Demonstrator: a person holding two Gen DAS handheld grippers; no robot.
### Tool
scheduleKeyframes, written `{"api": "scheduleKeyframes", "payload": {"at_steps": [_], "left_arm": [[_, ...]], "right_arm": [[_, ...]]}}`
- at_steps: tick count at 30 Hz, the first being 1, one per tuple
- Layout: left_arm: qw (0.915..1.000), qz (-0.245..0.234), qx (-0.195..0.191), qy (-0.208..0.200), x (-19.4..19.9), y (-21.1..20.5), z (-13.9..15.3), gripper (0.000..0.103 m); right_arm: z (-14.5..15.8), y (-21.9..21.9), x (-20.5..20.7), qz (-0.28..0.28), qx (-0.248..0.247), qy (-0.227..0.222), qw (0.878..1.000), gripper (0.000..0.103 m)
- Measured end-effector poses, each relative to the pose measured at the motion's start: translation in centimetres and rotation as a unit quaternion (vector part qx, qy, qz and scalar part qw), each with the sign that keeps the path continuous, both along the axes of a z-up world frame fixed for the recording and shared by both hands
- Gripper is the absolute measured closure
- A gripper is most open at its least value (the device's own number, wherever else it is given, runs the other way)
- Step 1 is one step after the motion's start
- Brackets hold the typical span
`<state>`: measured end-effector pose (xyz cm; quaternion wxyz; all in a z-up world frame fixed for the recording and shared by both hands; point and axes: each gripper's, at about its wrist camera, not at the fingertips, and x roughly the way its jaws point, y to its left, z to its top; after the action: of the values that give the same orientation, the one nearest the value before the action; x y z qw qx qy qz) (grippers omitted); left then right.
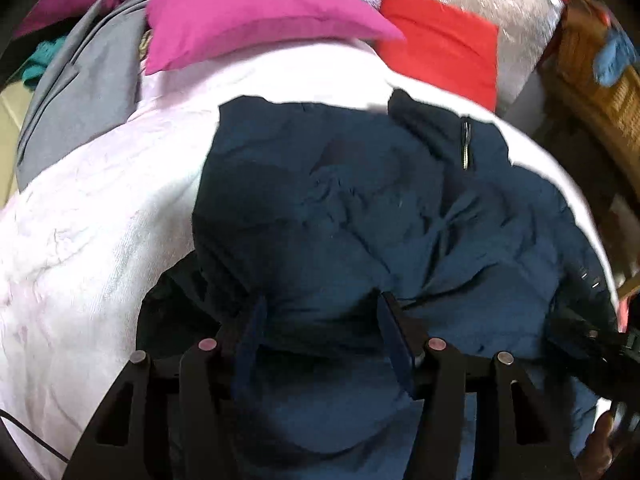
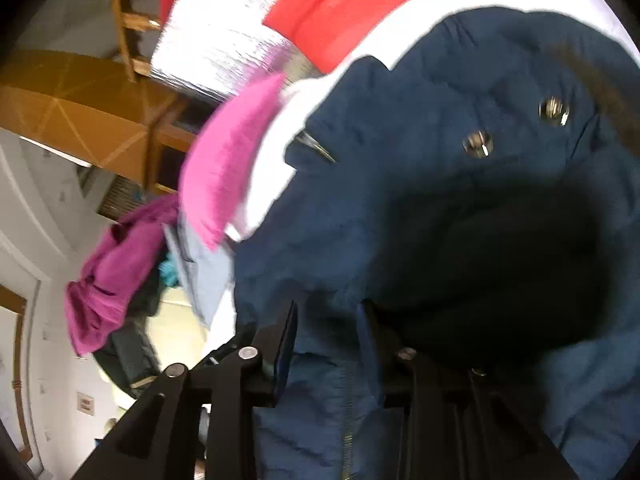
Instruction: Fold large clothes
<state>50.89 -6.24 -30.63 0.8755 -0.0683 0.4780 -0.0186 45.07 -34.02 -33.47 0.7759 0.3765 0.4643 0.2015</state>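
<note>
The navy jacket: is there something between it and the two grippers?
No, nothing visible. The navy jacket fabric lies directly between the fingers of the left gripper and of the right gripper; the pink pillow and red pillow lie beyond.

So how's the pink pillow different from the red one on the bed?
The pink pillow is magenta and lies partly on the white blanket, nearer the navy jacket. The red pillow is bright red and lies farther back against the silver quilted cover. Both are plain, single-coloured cushions lying flat.
</note>
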Motion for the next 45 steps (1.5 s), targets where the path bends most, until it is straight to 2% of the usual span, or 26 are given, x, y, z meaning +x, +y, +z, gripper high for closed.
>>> {"api": "scheduleKeyframes", "payload": {"at_steps": [2, 5, 11, 12, 16, 18, 20, 22, 24, 27, 29, 31, 33, 34, 38, 40, 42, 45], "left_arm": [[0.9999, -0.009, 0.012, 0.005, 0.2, -0.3, -0.6, 0.042], [0.9997, -0.014, 0.018, 0.009, 0.4, -0.2, -1.1, 0.042], [0.9997, -0.016, 0.017, 0.007, -0.3, 0.0, -0.5, 0.042], [0.9998, -0.017, 0.014, 0.001, -0.4, 0.0, -0.1, 0.042], [0.9993, -0.021, 0.000, -0.032, -1.2, 0.1, 1.8, 0.042], [0.9985, -0.018, 0.007, -0.052, -1.5, 0.2, 2.5, 0.042], [0.9986, -0.012, 0.027, -0.044, -1.1, 0.3, 1.8, 0.042], [0.9987, -0.009, 0.050, -0.012, -0.4, 0.3, 0.0, 0.041], [0.9988, -0.012, 0.048, -0.001, -0.2, 0.5, -1.0, 0.039], [0.9988, -0.012, 0.048, 0.000, -0.4, 0.6, -0.2, 0.039], [0.9994, -0.008, 0.035, -0.004, -0.7, 0.9, 0.4, 0.039], [0.9998, -0.004, 0.018, -0.004, -0.8, 1.5, 0.9, 0.039], [0.9997, 0.004, 0.022, -0.006, -1.0, 2.2, 1.2, 0.039], [0.9996, 0.008, 0.027, -0.008, -1.0, 2.5, 1.2, 0.039], [0.9984, 0.036, 0.040, -0.015, -1.0, 4.4, 1.2, 0.039], [0.9978, 0.039, 0.054, -0.001, -0.6, 4.9, 0.6, 0.039], [0.9970, 0.038, 0.062, 0.027, -0.2, 4.9, -1.0, 0.038], [0.9976, 0.046, 0.040, 0.033, -0.1, 5.6, -1.1, 0.038]], "right_arm": [[-1.1, -0.4, 0.3, -0.005, 0.003, 0.023, 1.000, 0.094], [-1.1, -1.0, 0.3, -0.001, 0.016, 0.032, 0.999, 0.094], [0.2, 0.1, -0.1, 0.009, -0.036, 0.017, 0.999, 0.091], [0.7, 0.2, -0.3, 0.010, -0.037, 0.006, 0.999, 0.088], [2.8, 1.4, -0.7, 0.022, -0.038, -0.049, 0.998, 0.088], [2.9, 2.4, -0.6, 0.035, -0.038, -0.058, 0.997, 0.088], [1.9, 3.0, -0.2, 0.035, -0.049, -0.040, 0.997, 0.089], [0.5, 3.2, 0.4, 0.030, -0.052, -0.017, 0.998, 0.088], [0.0, 3.1, 0.6, 0.029, -0.037, -0.007, 0.999, 0.088], [0.5, 2.9, 0.4, 0.032, -0.032, 0.002, 0.999, 0.088], [1.4, 2.5, 0.0, 0.032, -0.038, -0.004, 0.999, 0.087], [2.4, 1.6, -0.6, 0.028, -0.051, -0.020, 0.998, 0.080], [3.2, 0.6, -1.1, 0.014, -0.060, -0.032, 0.998, 0.061], [3.5, -0.2, -1.4, 0.002, -0.064, -0.038, 0.997, 0.059], [3.6, -3.0, -1.8, -0.031, -0.067, -0.043, 0.996, 0.059], [2.6, -3.3, -1.4, -0.029, -0.073, -0.026, 0.997, 0.060], [1.6, -2.9, -0.9, -0.025, -0.089, -0.006, 0.996, 0.072], [1.9, -2.7, -0.8, -0.017, -0.096, -0.004, 0.995, 0.073]]}}
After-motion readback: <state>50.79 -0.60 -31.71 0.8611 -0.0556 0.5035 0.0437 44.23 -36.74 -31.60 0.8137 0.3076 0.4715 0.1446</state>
